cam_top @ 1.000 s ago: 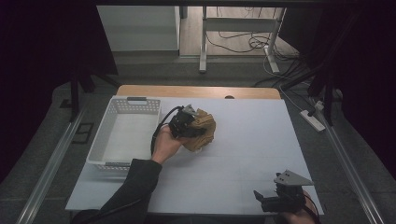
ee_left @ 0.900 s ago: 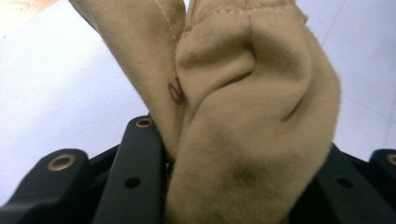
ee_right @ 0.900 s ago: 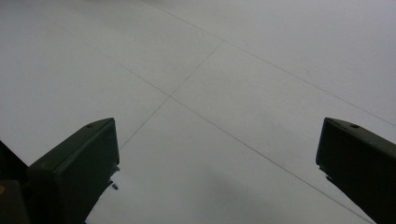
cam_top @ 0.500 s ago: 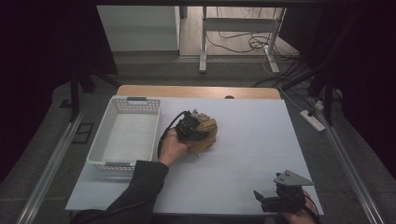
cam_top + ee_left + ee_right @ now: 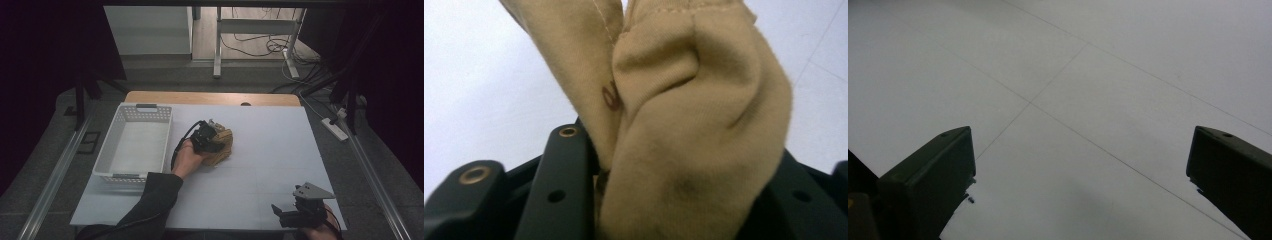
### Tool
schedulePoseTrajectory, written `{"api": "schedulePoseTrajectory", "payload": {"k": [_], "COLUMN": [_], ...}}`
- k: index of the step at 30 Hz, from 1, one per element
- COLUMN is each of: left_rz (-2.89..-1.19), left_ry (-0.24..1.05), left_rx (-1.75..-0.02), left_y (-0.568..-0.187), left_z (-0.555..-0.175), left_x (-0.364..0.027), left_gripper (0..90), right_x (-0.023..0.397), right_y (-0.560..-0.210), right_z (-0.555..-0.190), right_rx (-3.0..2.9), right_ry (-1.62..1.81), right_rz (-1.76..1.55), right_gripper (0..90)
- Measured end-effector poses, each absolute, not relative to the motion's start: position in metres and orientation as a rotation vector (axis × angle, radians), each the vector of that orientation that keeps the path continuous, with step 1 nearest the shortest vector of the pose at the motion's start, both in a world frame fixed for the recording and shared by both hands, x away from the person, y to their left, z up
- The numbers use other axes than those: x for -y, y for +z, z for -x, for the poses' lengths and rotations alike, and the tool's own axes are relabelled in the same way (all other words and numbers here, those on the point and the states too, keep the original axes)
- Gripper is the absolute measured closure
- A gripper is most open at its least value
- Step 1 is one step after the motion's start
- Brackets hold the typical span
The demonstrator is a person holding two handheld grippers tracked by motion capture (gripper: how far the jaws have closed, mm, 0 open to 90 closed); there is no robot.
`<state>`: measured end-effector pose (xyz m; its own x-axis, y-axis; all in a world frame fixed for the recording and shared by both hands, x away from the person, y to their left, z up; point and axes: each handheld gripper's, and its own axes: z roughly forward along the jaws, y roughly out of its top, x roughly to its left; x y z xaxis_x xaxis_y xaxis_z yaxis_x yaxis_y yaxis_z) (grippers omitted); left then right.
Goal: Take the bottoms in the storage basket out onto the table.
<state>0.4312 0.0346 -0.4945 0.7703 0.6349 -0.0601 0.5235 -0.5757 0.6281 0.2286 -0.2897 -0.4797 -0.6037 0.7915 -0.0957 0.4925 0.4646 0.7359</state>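
Clasping the tan cloth between the left gripper fingers, just loosening.
Cloth bunches beside the basket, well nearer this hand; the right gripper waits near-right above the worktop, fingers wide, empty.

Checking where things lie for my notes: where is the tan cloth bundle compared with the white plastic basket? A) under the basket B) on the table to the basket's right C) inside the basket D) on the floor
B: in the high view the tan cloth bundle sits on the white table, right of the white plastic basket.
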Motion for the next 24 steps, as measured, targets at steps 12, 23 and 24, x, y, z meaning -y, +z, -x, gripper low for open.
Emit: {"api": "schedulePoseTrajectory", "payload": {"k": [12,23,24], "left_rz": [-2.307,-2.281,-2.28], "left_ry": [0.207,0.162,0.16], "left_rx": [-0.942,-0.977,-0.98], "left_y": [-0.505,-0.503,-0.502], "left_z": [-0.439,-0.443,-0.444], "left_x": [-0.037,-0.039,-0.039], "left_gripper": [56.3,42.1,40.7], "right_x": [0.289,0.29,0.29], "right_y": [-0.48,-0.48,-0.48], "right_z": [-0.229,-0.229,-0.229], "right_rx": [-2.295,-2.294,-2.293], "right_ry": [0.946,0.947,0.948], "right_rz": [-1.069,-1.071,-1.071], "right_gripper": [0.0,0.0,0.0]}}
